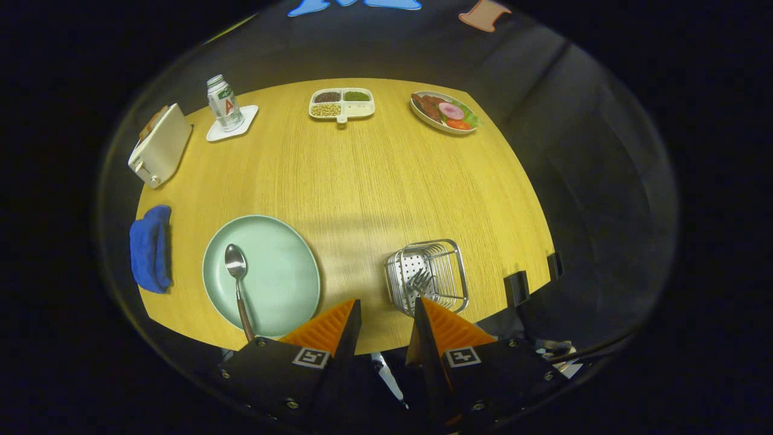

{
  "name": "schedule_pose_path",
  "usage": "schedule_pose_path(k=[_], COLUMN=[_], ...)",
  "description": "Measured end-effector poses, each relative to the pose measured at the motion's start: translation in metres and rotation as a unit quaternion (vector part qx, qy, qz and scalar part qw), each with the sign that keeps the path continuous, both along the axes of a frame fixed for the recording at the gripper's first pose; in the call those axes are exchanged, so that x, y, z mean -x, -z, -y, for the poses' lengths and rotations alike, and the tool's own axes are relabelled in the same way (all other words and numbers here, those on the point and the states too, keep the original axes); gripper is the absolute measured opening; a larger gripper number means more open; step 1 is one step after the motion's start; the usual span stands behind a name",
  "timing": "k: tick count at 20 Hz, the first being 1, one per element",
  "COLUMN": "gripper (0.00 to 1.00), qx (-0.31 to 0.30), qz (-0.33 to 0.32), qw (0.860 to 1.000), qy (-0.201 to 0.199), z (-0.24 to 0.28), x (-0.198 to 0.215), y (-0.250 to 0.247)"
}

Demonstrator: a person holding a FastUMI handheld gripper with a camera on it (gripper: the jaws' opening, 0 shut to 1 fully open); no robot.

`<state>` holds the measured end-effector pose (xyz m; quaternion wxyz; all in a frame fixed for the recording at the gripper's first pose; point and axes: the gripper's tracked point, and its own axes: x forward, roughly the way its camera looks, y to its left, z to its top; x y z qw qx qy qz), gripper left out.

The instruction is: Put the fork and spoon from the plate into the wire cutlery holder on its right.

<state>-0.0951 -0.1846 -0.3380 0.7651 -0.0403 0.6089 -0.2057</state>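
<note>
My orange-fingered gripper hangs released, holding nothing, above the yellow wooden table. A silver metal spoon lies on the pale green round plate; the silver fork stands in the wire cutlery holder.

The hand-held gripper, its fingers parted on nothing, faces open desk running to the far edge. Near-edge obstacles: plate left of the fingers, wire cutlery holder right. Toaster and bottle crowd the far left corner.

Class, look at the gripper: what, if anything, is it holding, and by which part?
Nothing. The gripper is open, fingers apart. The fork stands in the wire holder; the spoon lies on the plate.
</note>
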Motion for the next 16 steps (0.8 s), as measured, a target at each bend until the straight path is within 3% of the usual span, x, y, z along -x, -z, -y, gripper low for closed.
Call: schedule_pose_path(k=[10,16], gripper=[0.55,0.55], qx=[-0.032,-0.062], qz=[-0.015,-0.041], qw=[0.992,0.984], qy=[-0.121,-0.163], z=[-0.092,-0.141], x=[-0.024,-0.023], y=[0.023,0.056])
